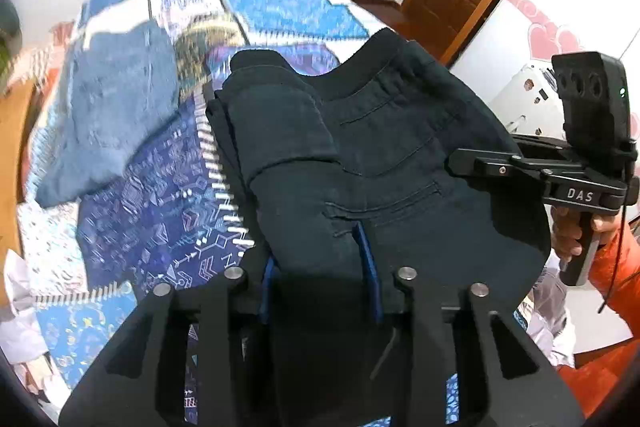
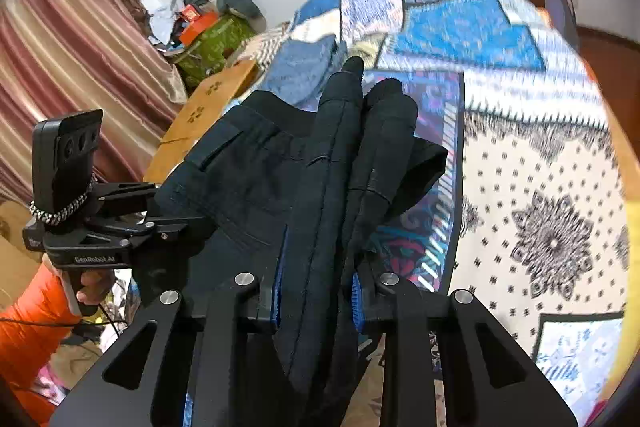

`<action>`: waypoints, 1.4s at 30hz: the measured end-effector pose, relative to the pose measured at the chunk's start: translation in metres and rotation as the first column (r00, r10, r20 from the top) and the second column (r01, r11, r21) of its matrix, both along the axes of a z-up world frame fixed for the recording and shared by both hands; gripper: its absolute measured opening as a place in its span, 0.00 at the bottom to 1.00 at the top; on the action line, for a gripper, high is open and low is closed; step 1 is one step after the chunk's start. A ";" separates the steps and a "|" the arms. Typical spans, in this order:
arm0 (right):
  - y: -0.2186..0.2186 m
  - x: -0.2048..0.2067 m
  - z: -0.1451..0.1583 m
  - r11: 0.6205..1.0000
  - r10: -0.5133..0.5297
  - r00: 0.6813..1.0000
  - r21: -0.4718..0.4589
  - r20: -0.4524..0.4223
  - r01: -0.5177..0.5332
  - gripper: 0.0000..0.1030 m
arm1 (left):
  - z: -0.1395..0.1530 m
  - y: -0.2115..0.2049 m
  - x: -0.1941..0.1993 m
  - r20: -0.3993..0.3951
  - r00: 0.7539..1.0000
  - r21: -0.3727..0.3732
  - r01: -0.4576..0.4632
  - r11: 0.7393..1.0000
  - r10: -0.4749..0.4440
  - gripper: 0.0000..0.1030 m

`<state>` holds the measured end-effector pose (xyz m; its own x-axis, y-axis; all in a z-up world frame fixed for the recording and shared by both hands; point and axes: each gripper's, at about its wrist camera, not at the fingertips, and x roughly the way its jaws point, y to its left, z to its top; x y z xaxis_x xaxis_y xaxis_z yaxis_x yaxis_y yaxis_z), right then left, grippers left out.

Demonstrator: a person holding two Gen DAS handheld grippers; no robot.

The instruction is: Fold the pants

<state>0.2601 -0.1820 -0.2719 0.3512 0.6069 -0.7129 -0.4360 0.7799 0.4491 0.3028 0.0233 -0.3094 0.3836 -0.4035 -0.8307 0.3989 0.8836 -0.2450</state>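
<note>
Both grippers clamp the folded black pants (image 1: 380, 155), one on each side, likely so the bundle keeps its fold while held clear above the quilt (image 1: 160, 195). The left gripper (image 1: 320, 267) bites a thick edge; the right gripper (image 2: 316, 291) pinches stacked layers. Both point steeply down toward the quilt, each in an orange-sleeved hand.

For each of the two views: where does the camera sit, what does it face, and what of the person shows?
Left wrist: on the left claw, facing down over black pants on a patterned quilt; right claw and orange sleeve visible.
Right wrist: on the right claw, facing the same pants; left claw visible.
Shared: pants, quilt, folded jeans.
</note>
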 end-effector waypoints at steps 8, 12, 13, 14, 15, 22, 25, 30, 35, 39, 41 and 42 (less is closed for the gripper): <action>0.007 0.003 0.045 1.000 0.007 0.994 0.016 0.108 -0.009 0.21 | 0.047 0.014 -0.010 0.131 0.990 -0.017 -0.059 0.998 0.060 0.30; 0.022 0.012 0.068 0.999 0.024 0.984 0.024 0.176 -0.028 0.21 | 0.075 0.031 -0.006 0.207 0.972 -0.022 -0.110 0.994 0.112 0.30; 0.028 0.016 0.075 0.999 0.031 0.981 0.027 0.194 -0.037 0.21 | 0.082 0.037 -0.004 0.227 0.966 -0.024 -0.124 0.992 0.126 0.30; 0.033 0.019 0.080 0.999 0.036 0.978 0.031 0.207 -0.043 0.21 | 0.087 0.042 0.000 0.239 0.961 -0.029 -0.136 0.990 0.139 0.30; 0.038 0.023 0.085 0.998 0.041 0.975 0.033 0.221 -0.049 0.21 | 0.093 0.049 0.003 0.249 0.956 -0.039 -0.151 0.988 0.156 0.30; 0.081 0.057 0.113 0.994 0.089 0.950 0.033 0.300 -0.104 0.21 | 0.121 0.092 0.029 0.319 0.916 -0.059 -0.238 0.969 0.244 0.30; 0.103 0.081 0.116 0.991 0.108 0.943 0.043 0.314 -0.128 0.21 | 0.129 0.114 0.048 0.342 0.895 -0.064 -0.282 0.957 0.286 0.30; 0.138 0.122 0.112 0.986 0.131 0.941 0.056 0.313 -0.156 0.21 | 0.128 0.155 0.089 0.334 0.875 -0.087 -0.343 0.935 0.352 0.30; 0.175 0.164 0.087 0.984 0.145 0.949 0.056 0.280 -0.167 0.21 | 0.101 0.193 0.138 0.291 0.868 -0.107 -0.387 0.916 0.401 0.30; 0.200 0.196 0.048 0.986 0.150 0.968 0.039 0.203 -0.161 0.21 | 0.056 0.217 0.176 0.216 0.882 -0.095 -0.408 0.908 0.418 0.30; 0.208 0.204 0.030 0.987 0.157 0.971 0.016 0.178 -0.162 0.21 | 0.031 0.219 0.189 0.189 0.891 -0.064 -0.409 0.910 0.413 0.30; 0.212 0.210 0.020 0.987 0.156 0.974 0.005 0.166 -0.160 0.21 | 0.016 0.220 0.197 0.171 0.897 -0.053 -0.406 0.913 0.408 0.30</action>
